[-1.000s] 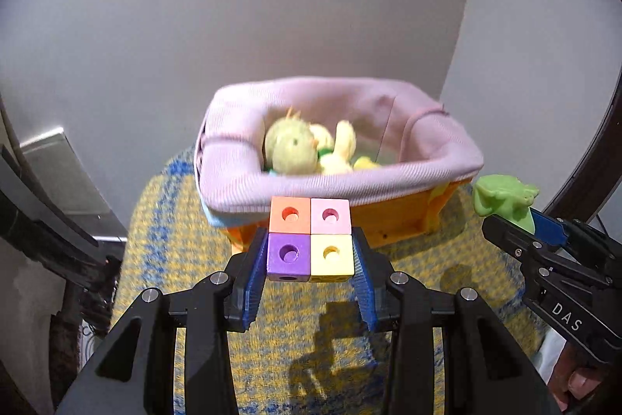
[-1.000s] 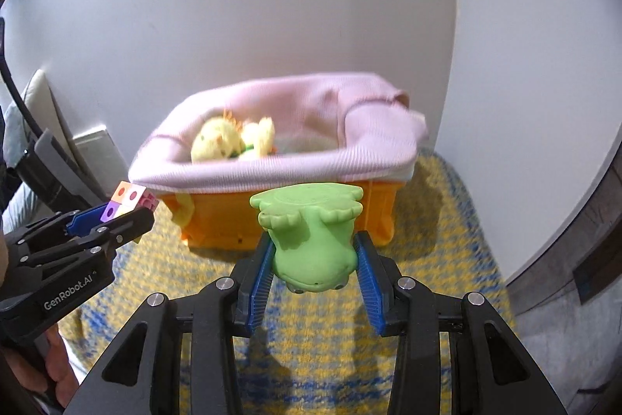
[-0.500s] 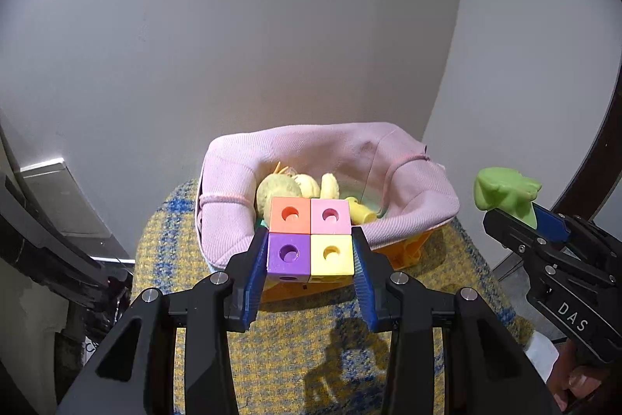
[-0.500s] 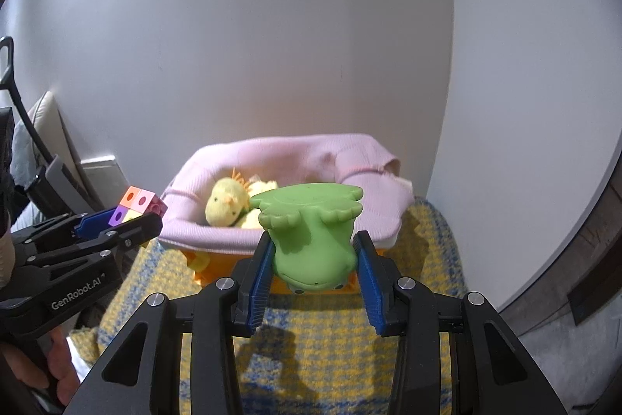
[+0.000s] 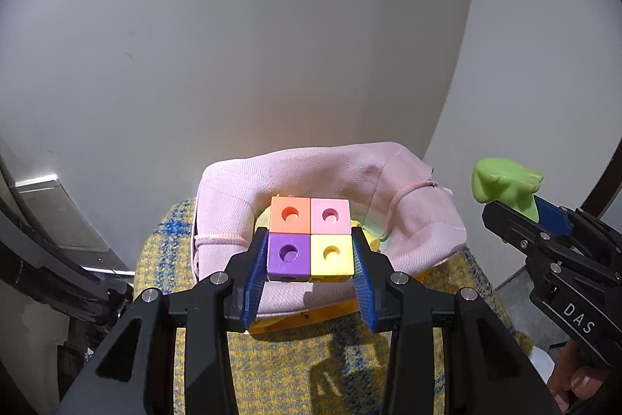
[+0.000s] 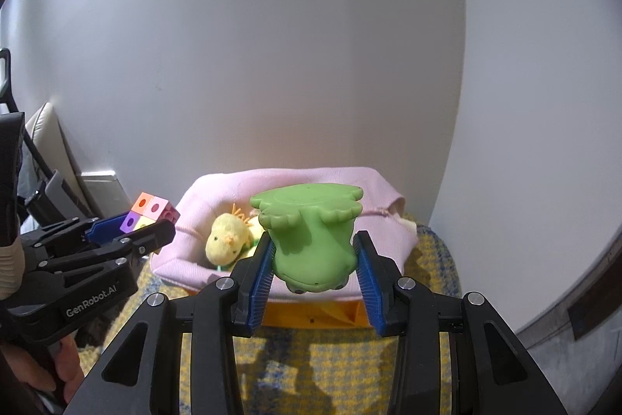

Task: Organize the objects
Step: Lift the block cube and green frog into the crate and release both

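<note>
The left gripper (image 5: 310, 261) is clenched on a four-colour cube block (image 5: 310, 239) and the right gripper (image 6: 314, 269) on an upside-down green frog toy (image 6: 311, 234), both poised above the near rim of the pink-lined orange basket (image 5: 342, 174) where a yellow plush chick (image 6: 227, 238) lies. Released this close to the rim, either toy could catch the soft liner and tumble onto the yellow plaid cloth (image 6: 342, 368). Open room lies further in over the basket, though the two grippers are near enough to bump.
</note>
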